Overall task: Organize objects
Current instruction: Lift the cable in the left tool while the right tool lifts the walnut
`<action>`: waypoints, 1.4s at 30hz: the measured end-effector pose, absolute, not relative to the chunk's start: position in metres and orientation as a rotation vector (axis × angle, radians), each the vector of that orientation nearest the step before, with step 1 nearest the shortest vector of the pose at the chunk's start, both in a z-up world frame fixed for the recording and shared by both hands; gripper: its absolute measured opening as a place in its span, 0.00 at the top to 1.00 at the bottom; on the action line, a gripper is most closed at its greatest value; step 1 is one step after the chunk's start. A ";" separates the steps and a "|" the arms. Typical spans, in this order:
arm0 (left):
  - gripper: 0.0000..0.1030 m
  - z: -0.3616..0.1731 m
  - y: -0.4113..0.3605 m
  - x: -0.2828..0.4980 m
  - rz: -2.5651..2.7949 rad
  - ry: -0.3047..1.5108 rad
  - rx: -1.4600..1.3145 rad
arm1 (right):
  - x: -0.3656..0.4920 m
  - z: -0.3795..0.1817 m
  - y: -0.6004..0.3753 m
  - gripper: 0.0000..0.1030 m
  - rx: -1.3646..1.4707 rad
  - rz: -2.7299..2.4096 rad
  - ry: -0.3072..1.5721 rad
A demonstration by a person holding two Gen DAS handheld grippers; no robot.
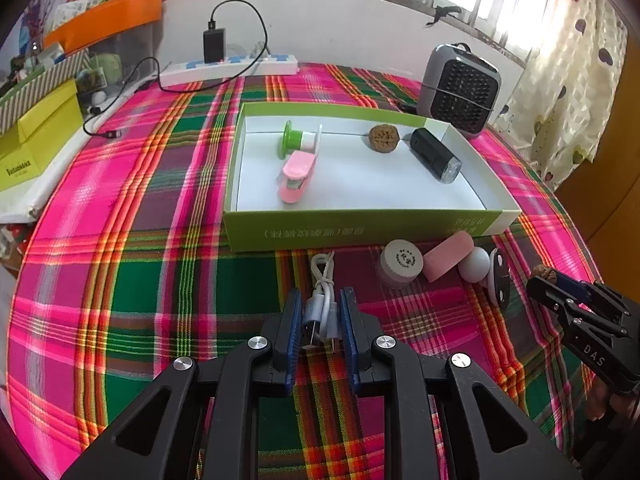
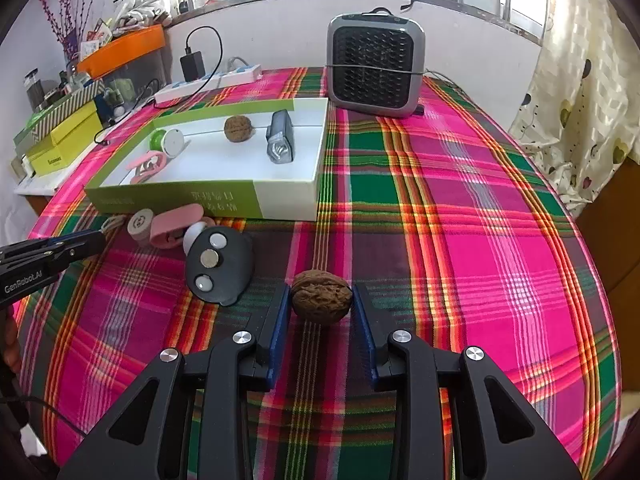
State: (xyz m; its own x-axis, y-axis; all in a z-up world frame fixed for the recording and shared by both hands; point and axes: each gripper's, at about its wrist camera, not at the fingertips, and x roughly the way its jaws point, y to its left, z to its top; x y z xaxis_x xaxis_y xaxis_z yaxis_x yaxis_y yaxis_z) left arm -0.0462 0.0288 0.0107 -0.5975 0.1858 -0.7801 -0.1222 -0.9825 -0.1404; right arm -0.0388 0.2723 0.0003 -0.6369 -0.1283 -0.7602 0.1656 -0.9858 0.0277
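bright window light falls across a counter (image 2: 460,208) draped in a pink, green and orange plaid cloth, with a grey grilled heater (image 2: 376,66) and a white power strip (image 1: 228,68) along the back wall. near the middle sits a shallow green-and-white cardboard box (image 1: 360,226), evidently the collecting place: it already holds a green-and-white spool (image 1: 300,140), a pink stapler-like clip (image 1: 298,176), a brown wrinkled walnut (image 1: 379,139) and a small black bike light (image 1: 436,155). just in front of the box, not yet sorted, lie a round white jar (image 1: 401,262), a pink eraser-shaped block (image 1: 448,256), a white ball (image 1: 474,265) and a black oval disc with round studs (image 2: 220,268).

the left gripper (image 1: 320,312) has its blue-padded fingers (image 1: 293,320) narrowed around a coiled white usb cable (image 1: 322,300), pinching it at the counter, likely ready to lift it to the box. the right gripper (image 2: 321,304) has its fingers (image 2: 280,312) a little wider, closed against both sides of a second brown walnut (image 2: 321,297), which sits low over the cloth, well in front of the box; whether it rests on the cloth i cannot tell.
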 end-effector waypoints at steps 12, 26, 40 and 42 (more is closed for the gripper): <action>0.84 0.013 0.029 -0.041 2.653 -0.108 -1.289 | -0.036 0.005 0.272 0.69 1.228 -2.707 0.059; 0.83 0.004 0.036 -0.043 2.628 -0.044 -1.335 | -0.036 0.003 0.267 0.69 1.235 -2.692 0.063; 0.85 0.003 0.037 -0.046 2.639 -0.015 -1.320 | -0.036 0.001 0.266 0.69 1.240 -2.686 0.064; 0.85 0.004 0.037 -0.046 2.639 -0.021 -1.320 | -0.037 0.001 0.266 0.69 1.240 -2.688 0.064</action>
State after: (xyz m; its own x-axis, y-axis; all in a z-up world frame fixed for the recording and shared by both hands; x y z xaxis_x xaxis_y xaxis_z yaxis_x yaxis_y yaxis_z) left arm -0.0461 0.0369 0.0036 -0.5853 0.1765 -0.7914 -0.1636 -0.9817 -0.0979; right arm -0.0366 0.2662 0.0007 -0.6358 -0.1457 -0.7579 0.1816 -0.9827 0.0366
